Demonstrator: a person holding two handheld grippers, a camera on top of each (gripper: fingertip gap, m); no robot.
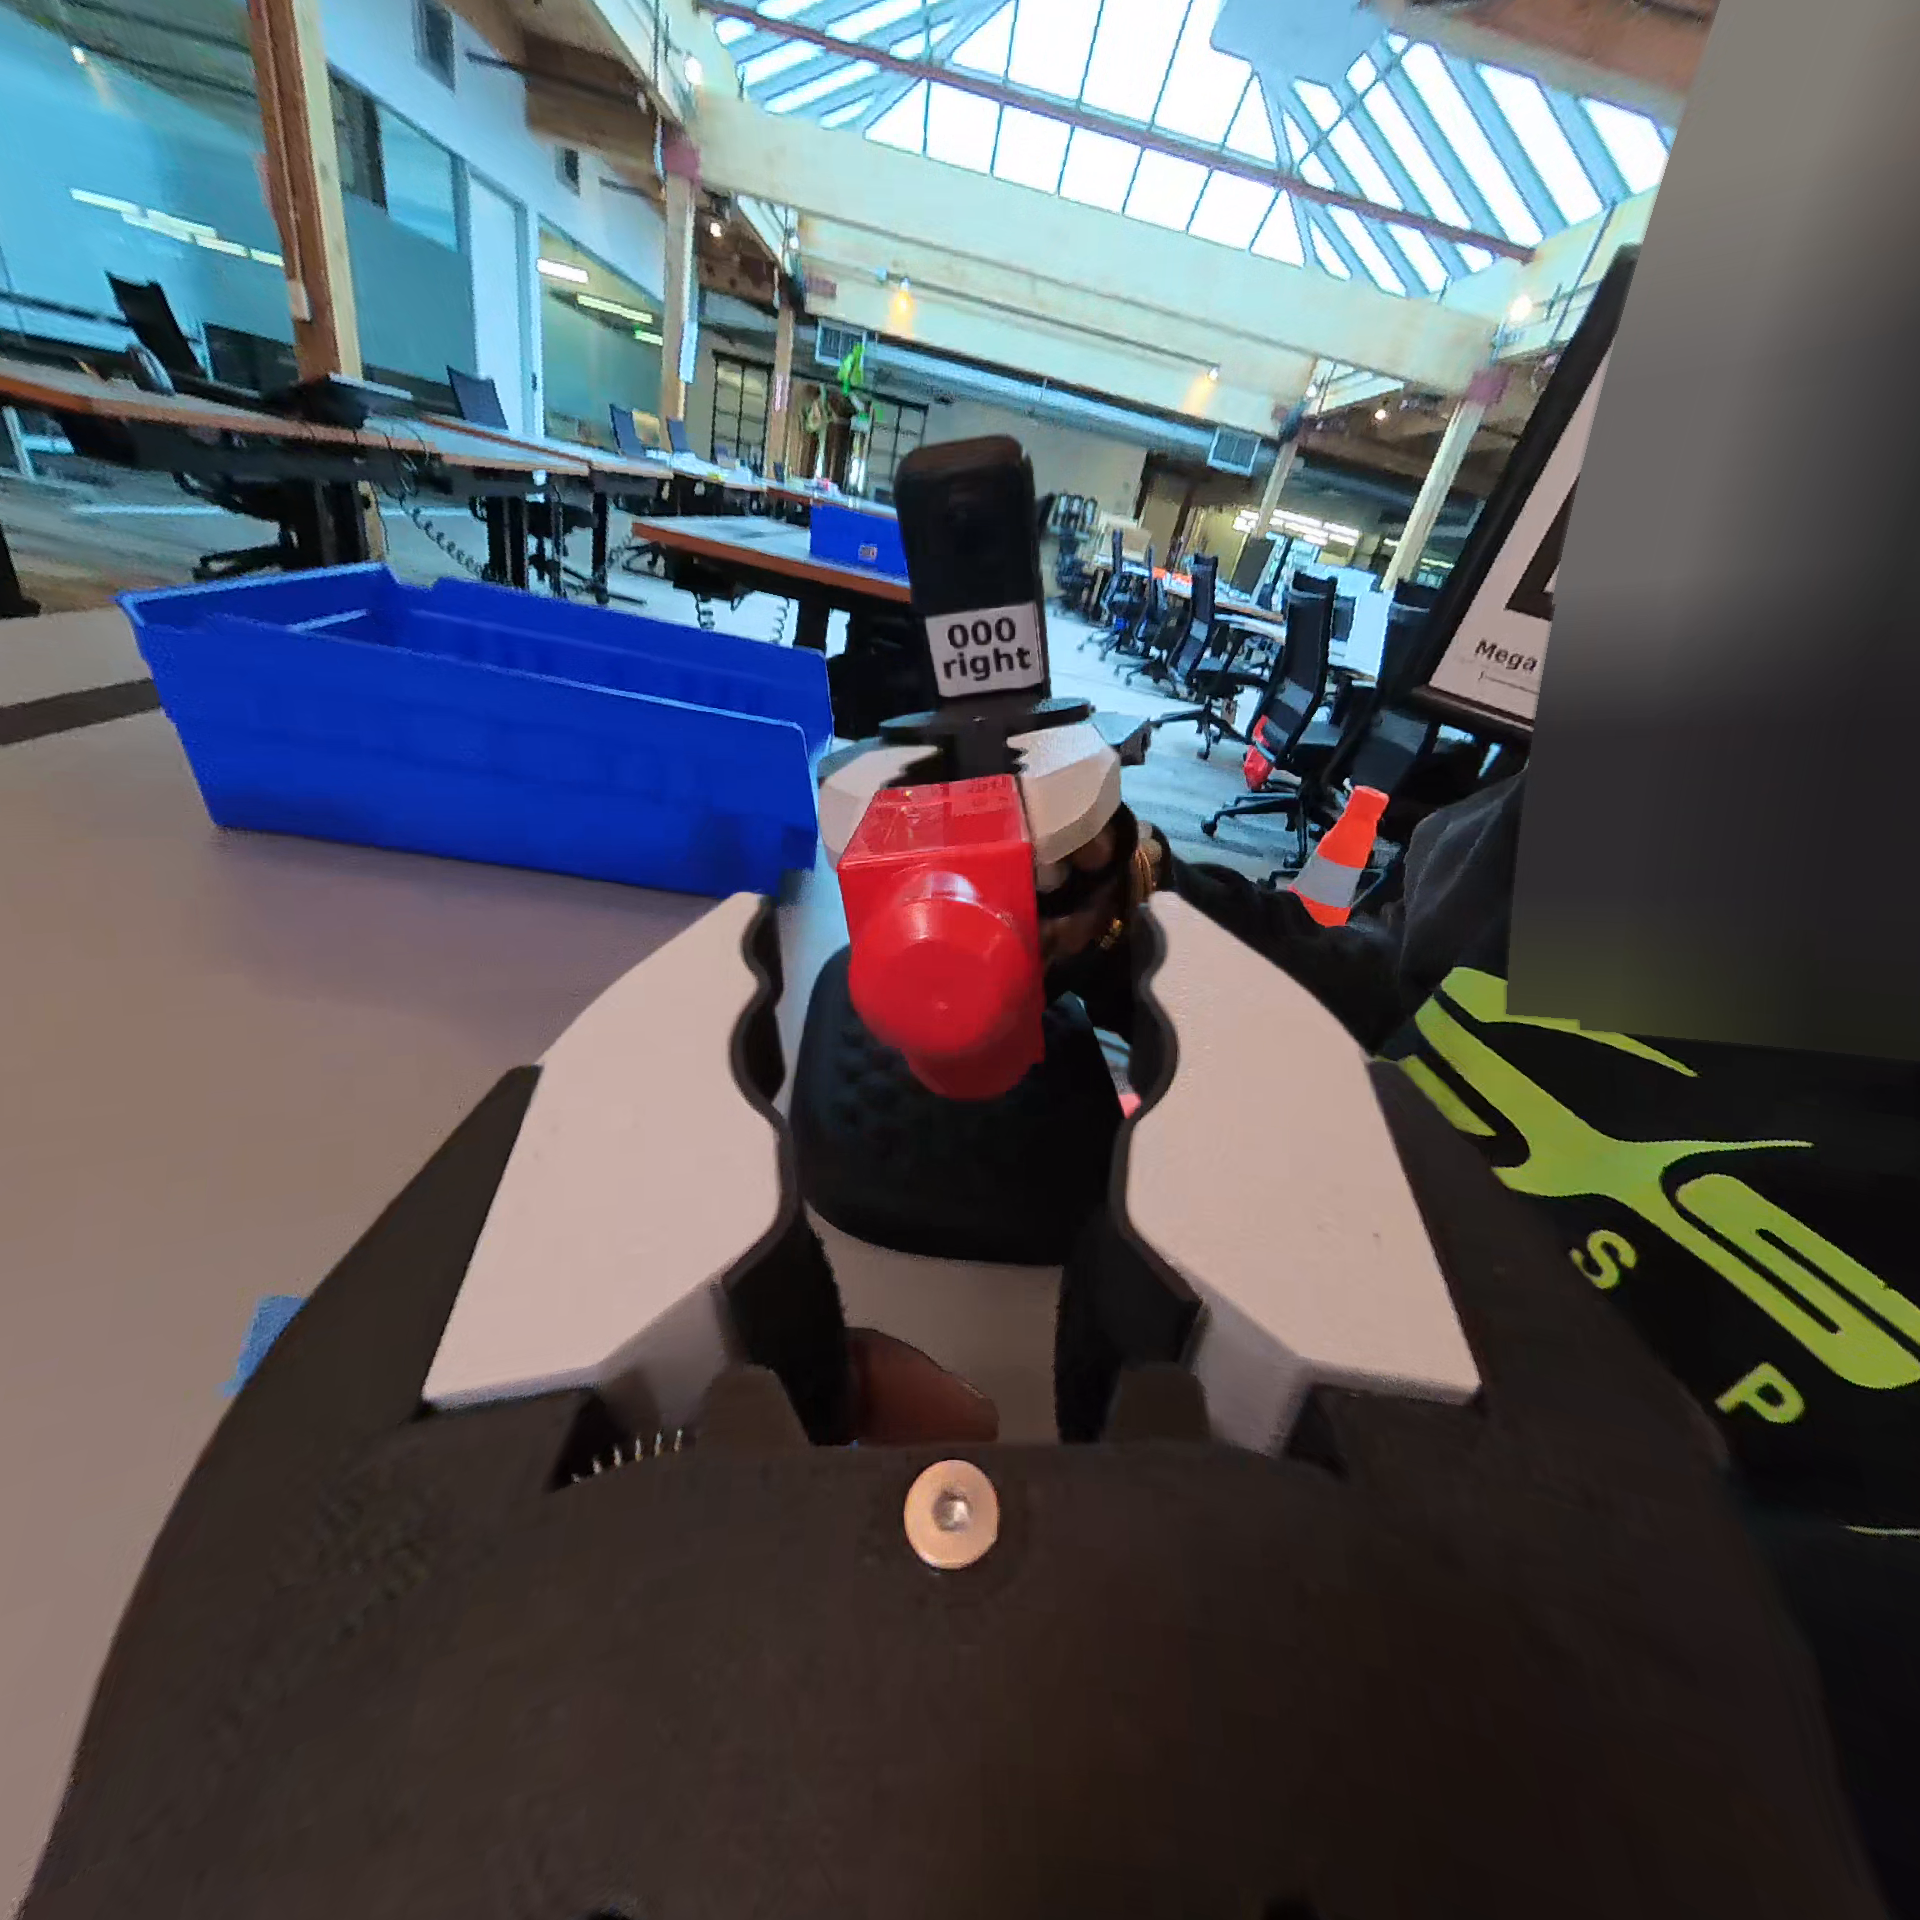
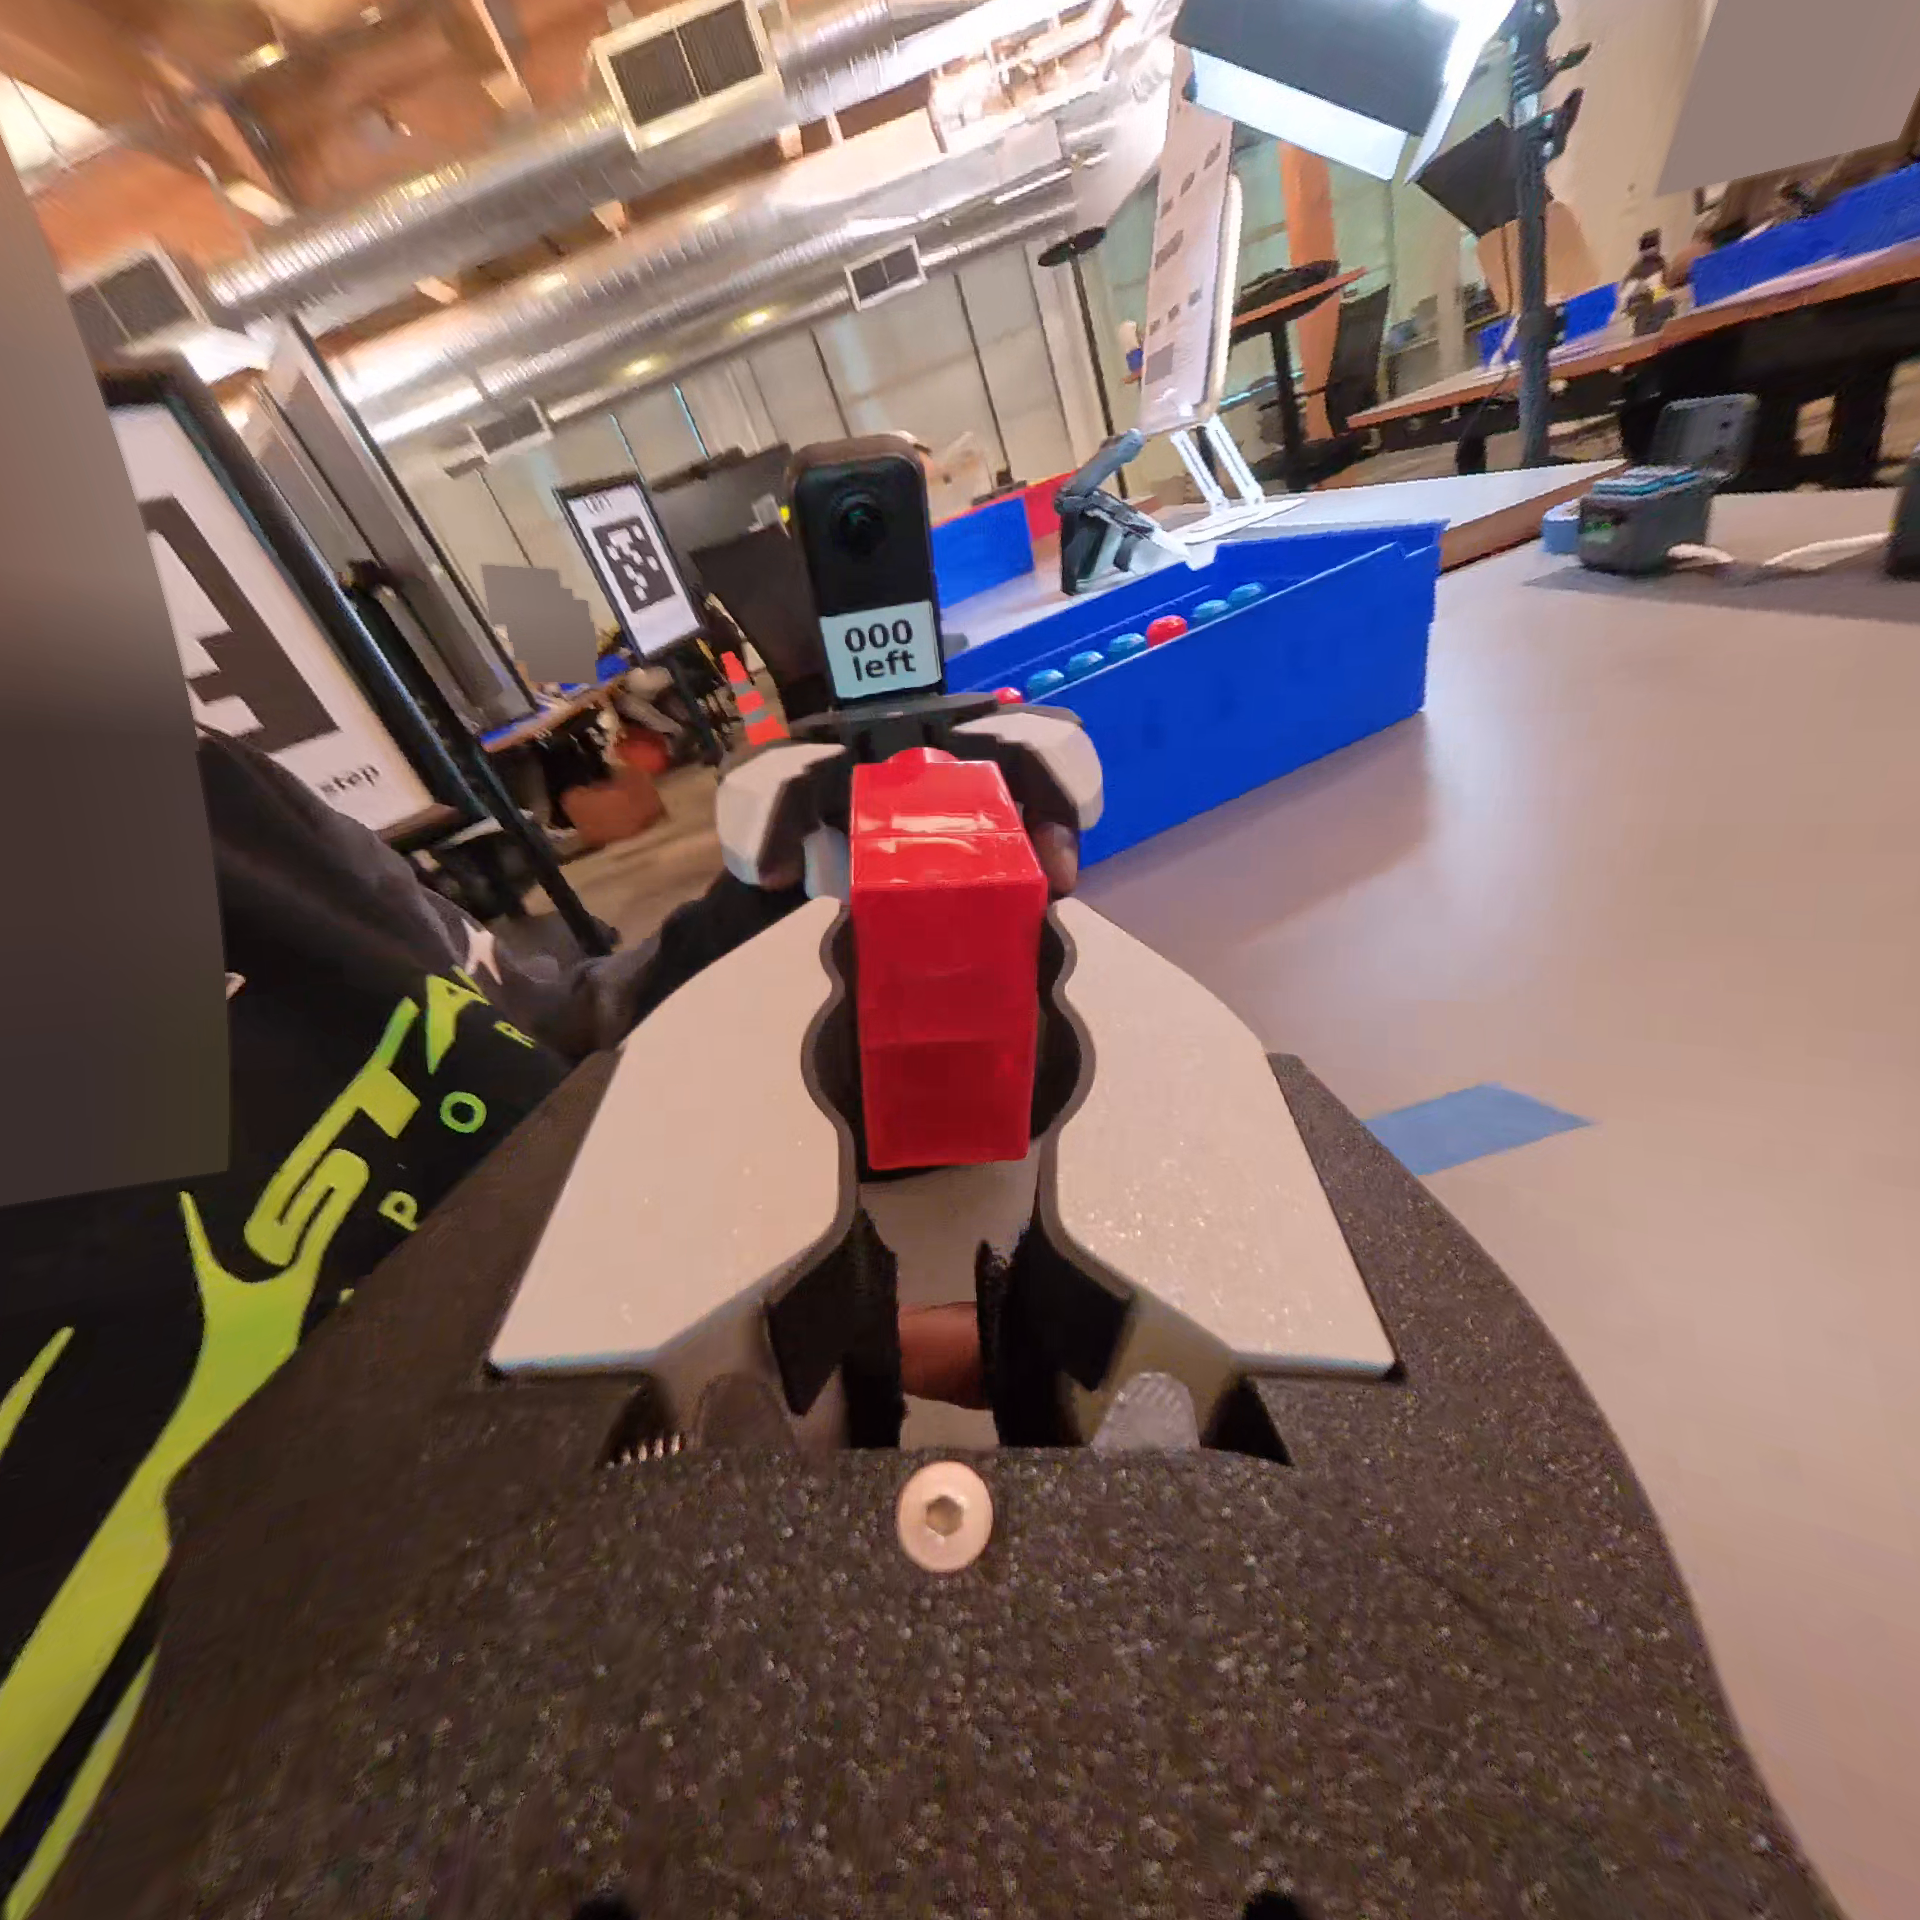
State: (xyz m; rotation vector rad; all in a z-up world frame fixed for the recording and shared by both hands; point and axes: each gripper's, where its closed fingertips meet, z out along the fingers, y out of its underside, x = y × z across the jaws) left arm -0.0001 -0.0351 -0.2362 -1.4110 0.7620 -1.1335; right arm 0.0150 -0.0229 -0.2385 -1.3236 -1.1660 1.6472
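Observation:
In the right wrist view my right gripper (image 2: 945,925) is shut on a stack of red toy blocks (image 2: 945,997), with both pads pressed on its sides. The stack reaches forward to my left gripper (image 2: 914,800), whose fingers stand spread around its far end. In the left wrist view my left gripper (image 1: 961,925) is open. The red block's studded end (image 1: 940,935) points at the camera between the fingers, with a gap on each side. The right gripper (image 1: 977,790) holds the block from behind. Both grippers are in the air above a grey table (image 1: 260,1039).
A blue bin (image 2: 1247,686) on the table holds several blue and red blocks (image 2: 1164,629); it also shows in the left wrist view (image 1: 488,717). A person's black shirt with green print (image 1: 1662,1247) is close by. Blue tape (image 2: 1475,1122) marks the table. A grey device (image 2: 1642,520) stands at the far right.

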